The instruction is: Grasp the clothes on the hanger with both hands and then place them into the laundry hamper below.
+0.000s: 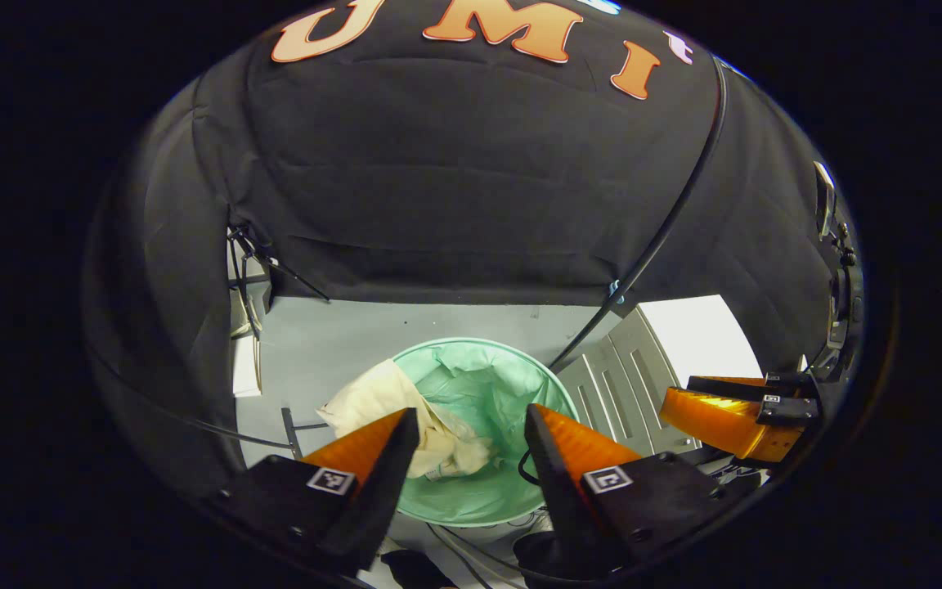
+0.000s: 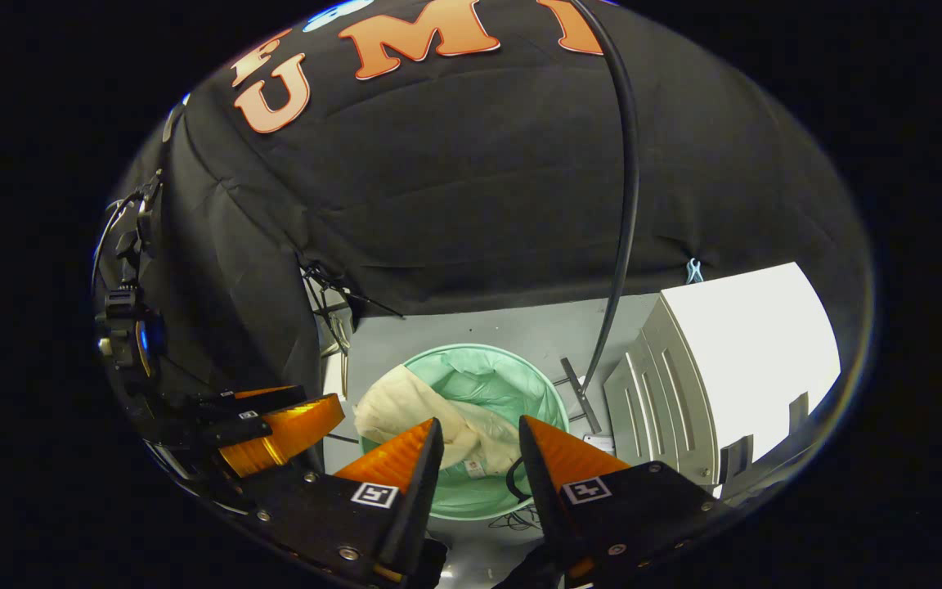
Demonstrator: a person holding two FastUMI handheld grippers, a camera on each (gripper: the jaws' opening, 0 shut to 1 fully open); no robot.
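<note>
Both the left claw (image 1: 471,433) and right claw (image 2: 479,446) hang spread and empty above the round mint-green laundry hamper (image 1: 512,499), where the cream cloth garment (image 1: 405,417) drapes over its rim.

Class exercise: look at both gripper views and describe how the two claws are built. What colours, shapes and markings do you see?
The left claw and the right claw match: two wedge-shaped orange fingers with ribbed tops and dark inner faces, mounted on black blocks with screws. Each block carries a small square black-and-white marker.
</note>
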